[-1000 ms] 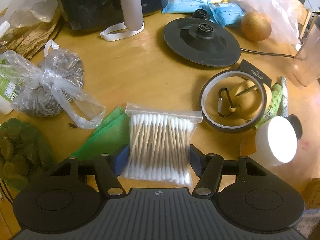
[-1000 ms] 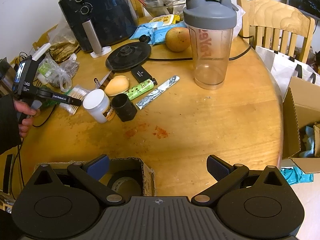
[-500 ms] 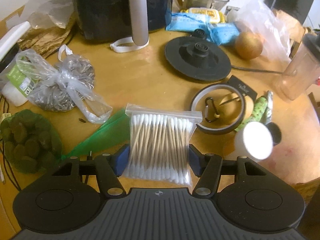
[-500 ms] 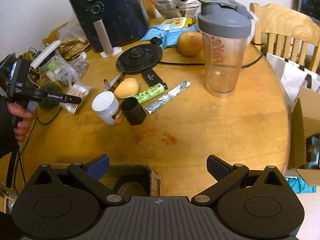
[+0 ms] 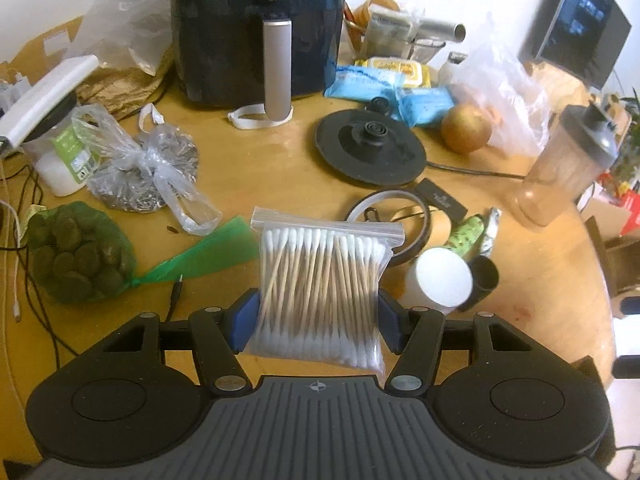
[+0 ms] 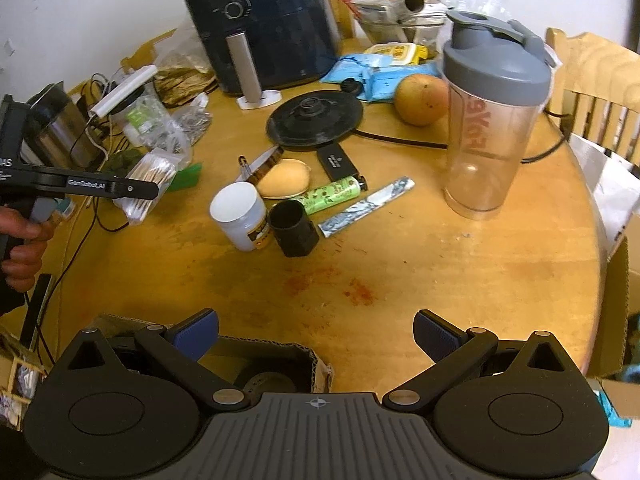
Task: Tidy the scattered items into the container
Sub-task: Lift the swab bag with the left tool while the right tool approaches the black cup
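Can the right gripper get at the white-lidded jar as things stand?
Probably yes. The right gripper is open and empty, and only bare table lies between it and the white-lidded jar. The black cup stands close against the jar's right side, so that side is tight for a finger.

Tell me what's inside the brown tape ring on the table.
Inside the brown tape ring, a carabiner and part of a tan egg-shaped thing show. The bag of cotton swabs covers the rest.
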Demonstrator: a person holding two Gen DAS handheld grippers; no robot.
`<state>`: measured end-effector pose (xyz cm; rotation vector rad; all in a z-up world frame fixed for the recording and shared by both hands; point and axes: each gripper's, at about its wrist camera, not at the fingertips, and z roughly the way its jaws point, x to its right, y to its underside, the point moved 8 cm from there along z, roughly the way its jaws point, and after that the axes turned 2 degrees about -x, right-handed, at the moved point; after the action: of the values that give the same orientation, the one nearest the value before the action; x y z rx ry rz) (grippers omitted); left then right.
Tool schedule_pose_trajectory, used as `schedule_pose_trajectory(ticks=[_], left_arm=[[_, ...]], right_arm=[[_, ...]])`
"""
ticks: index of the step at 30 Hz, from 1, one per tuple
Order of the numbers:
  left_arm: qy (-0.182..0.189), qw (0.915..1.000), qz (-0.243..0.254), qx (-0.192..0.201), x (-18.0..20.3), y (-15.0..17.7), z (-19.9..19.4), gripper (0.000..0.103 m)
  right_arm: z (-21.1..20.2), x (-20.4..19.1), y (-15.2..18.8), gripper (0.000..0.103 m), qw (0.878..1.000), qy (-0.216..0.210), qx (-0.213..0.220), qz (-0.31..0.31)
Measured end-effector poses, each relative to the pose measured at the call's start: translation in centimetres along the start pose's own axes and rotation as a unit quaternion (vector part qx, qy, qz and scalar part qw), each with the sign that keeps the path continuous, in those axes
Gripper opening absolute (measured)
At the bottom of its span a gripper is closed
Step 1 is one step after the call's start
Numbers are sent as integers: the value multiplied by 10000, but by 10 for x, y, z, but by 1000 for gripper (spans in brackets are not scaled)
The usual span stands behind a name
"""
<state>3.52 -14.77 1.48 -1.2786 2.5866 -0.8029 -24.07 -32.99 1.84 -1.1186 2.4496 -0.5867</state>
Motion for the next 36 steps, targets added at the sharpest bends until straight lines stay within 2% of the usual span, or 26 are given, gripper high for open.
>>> schedule_pose_trajectory(ticks=[12,26,28,32,36], left_arm=[[-201,9987,-343,315,3,15,-47,60],[-333,9951,-848,387,-1,49,-83,60],[-337,9944,-925,390,-1,53,-87,60],[-349,9936,-1012,367,-2,62,-91,60],[-345,9926,-1118,332,-2,71,-95,60]], right_arm=[[7,-8,-12,103,9982,-312,20,-515],[32,-21,-37,101,9893,-441,134,-1383],[37,-24,-41,94,9870,-459,158,-1530],[49,-28,-48,91,9837,-461,161,-1732],[60,-31,-55,84,9793,-458,182,-1965]])
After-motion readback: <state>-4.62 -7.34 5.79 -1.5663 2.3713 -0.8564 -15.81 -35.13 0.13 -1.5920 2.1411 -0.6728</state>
